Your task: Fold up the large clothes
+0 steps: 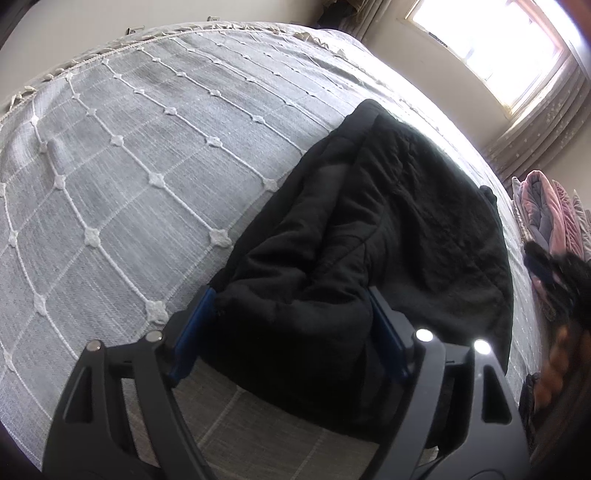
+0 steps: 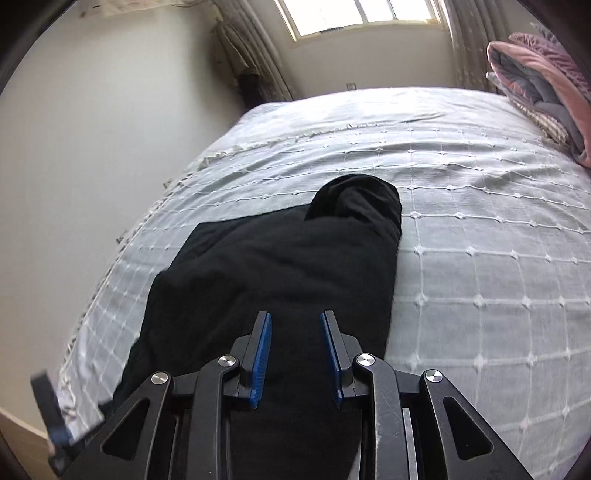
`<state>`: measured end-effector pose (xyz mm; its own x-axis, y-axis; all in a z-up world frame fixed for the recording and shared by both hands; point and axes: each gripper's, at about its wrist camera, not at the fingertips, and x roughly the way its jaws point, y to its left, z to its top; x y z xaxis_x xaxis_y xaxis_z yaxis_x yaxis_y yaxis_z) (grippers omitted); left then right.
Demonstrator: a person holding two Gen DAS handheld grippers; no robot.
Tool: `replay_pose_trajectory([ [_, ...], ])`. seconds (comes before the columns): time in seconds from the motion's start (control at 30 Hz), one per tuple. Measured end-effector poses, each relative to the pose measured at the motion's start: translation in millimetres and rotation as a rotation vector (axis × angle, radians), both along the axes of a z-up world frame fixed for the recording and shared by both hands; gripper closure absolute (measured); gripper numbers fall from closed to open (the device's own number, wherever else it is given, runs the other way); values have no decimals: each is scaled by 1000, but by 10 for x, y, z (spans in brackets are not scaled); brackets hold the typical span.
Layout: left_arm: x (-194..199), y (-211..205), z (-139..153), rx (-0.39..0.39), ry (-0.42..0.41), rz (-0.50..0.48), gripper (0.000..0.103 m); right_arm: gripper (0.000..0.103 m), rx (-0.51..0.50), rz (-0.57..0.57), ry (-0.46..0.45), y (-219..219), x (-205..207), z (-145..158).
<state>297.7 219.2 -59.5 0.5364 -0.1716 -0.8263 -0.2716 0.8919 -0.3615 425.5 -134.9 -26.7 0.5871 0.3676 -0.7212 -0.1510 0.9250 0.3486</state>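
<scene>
A large black padded garment [image 1: 399, 221] lies folded on the grey bedspread [image 1: 129, 166]. My left gripper [image 1: 290, 295] is wide open, with a thick bunched end of the garment between its blue pads, which touch the fabric on both sides without squeezing it. In the right wrist view the same garment [image 2: 266, 266] stretches away along the bed, its rolled end [image 2: 358, 199] farthest off. My right gripper [image 2: 295, 317] hovers just above the near part of the garment, partly open and holding nothing.
The bed has a white diamond-stitched cover [image 2: 480, 258] with a fringed edge [image 1: 74, 62]. A folded pink and grey quilt [image 2: 543, 88] sits at the bed's far right. A window [image 2: 362, 14] with curtains is behind. A blurred dark shape [image 1: 554, 280] shows at the right edge.
</scene>
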Motion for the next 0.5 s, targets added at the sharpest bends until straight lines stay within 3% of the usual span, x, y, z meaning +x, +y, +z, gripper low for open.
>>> replay_pose_trajectory([
  [0.13,2,33,-5,-23,3,-6,20,75,-52,24,75,246,482,-185],
  [0.2,4,57,4,-44,-3,-5,18,75,-160,63,179,497,687,-602],
  [0.27,11,64,-5,-35,10,1,18,75,-277,74,179,684,704,-845],
  [0.4,4,81,-4,-48,12,-10,19,75,-333,77,173,749,661,-746],
  [0.5,-13,125,28,-69,7,-17,19,74,-231,43,134,540,371,-514],
])
